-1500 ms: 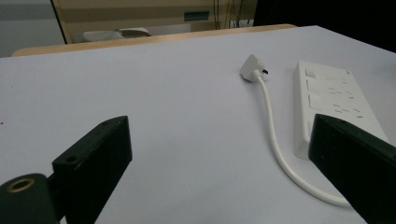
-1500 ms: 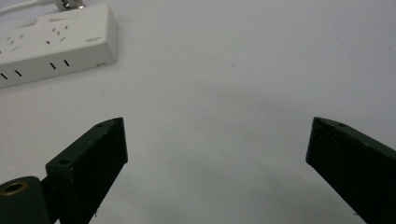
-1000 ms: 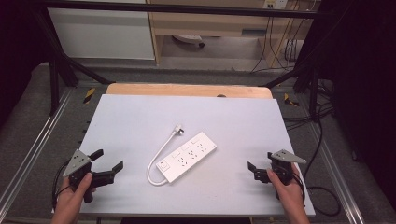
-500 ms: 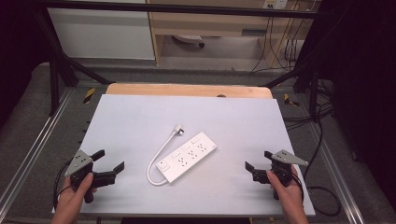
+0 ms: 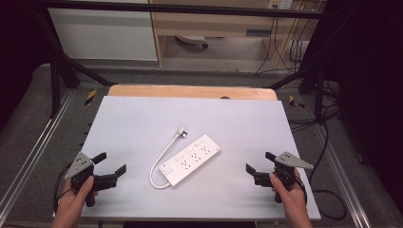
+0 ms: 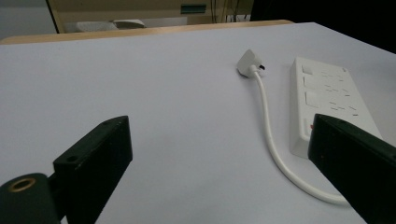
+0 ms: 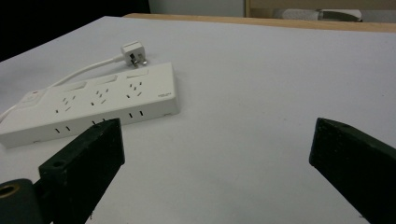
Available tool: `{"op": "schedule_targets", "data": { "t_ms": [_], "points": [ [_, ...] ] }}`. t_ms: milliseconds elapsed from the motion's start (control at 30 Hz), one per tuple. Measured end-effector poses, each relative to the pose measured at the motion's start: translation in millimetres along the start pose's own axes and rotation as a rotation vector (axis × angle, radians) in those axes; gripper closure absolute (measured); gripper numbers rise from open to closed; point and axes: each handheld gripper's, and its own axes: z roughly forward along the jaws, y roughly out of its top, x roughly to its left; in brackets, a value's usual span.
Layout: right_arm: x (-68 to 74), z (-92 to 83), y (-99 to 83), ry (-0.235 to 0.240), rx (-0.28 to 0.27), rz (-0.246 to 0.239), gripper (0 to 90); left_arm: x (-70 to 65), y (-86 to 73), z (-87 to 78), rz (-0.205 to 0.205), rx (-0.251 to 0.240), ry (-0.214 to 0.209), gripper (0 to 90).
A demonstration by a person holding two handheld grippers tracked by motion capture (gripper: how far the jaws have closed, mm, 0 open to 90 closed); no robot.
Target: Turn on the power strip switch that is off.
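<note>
White, glossy plastic power strip (image 5: 191,159), rectangular, lay with its curved cord (image 5: 159,166) on the matte tabletop (image 5: 237,118). Left gripper (image 5: 110,167) and right gripper (image 5: 259,164): jaws wide apart, empty.

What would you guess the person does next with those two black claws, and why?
Probably the left gripper moves in toward the plug. Both it and the right gripper sit open and apart from the power strip, whose cord loops on the left gripper's side of the table.
</note>
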Motion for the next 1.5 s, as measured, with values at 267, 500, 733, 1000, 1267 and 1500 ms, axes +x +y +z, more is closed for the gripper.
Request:
{"op": "schedule_targets", "data": {
  "t_ms": [267,500,733,1000,1267,1500],
  "points": [
    [11.0,7.1,11.1,0.025,-0.001,-0.031,4.1,0.6,-0.5,-0.2,0.006,0.007,0.007,6.5],
    [20.3,14.8,20.0,0.049,0.02,-0.06,3.5,0.1,-0.6,0.1,0.002,0.008,0.007,6.5],
    [27.2,26.4,31.6,0.067,0.028,-0.061,2.6,0.4,-0.5,-0.3,0.005,0.005,0.007,6.4],
    [36.5,39.9,48.9,0.089,0.012,-0.073,3.4,0.5,-0.6,-0.4,0.008,0.006,0.007,6.3],
    [39.9,50.9,61.3,0.085,-0.004,-0.076,4.5,0.9,-0.7,-0.5,0.006,0.003,0.007,6.3],
    [42.2,58.6,67.4,0.083,-0.011,-0.078,4.7,1.2,-0.8,-0.8,0.009,0.004,0.007,6.3]
  ]
}}
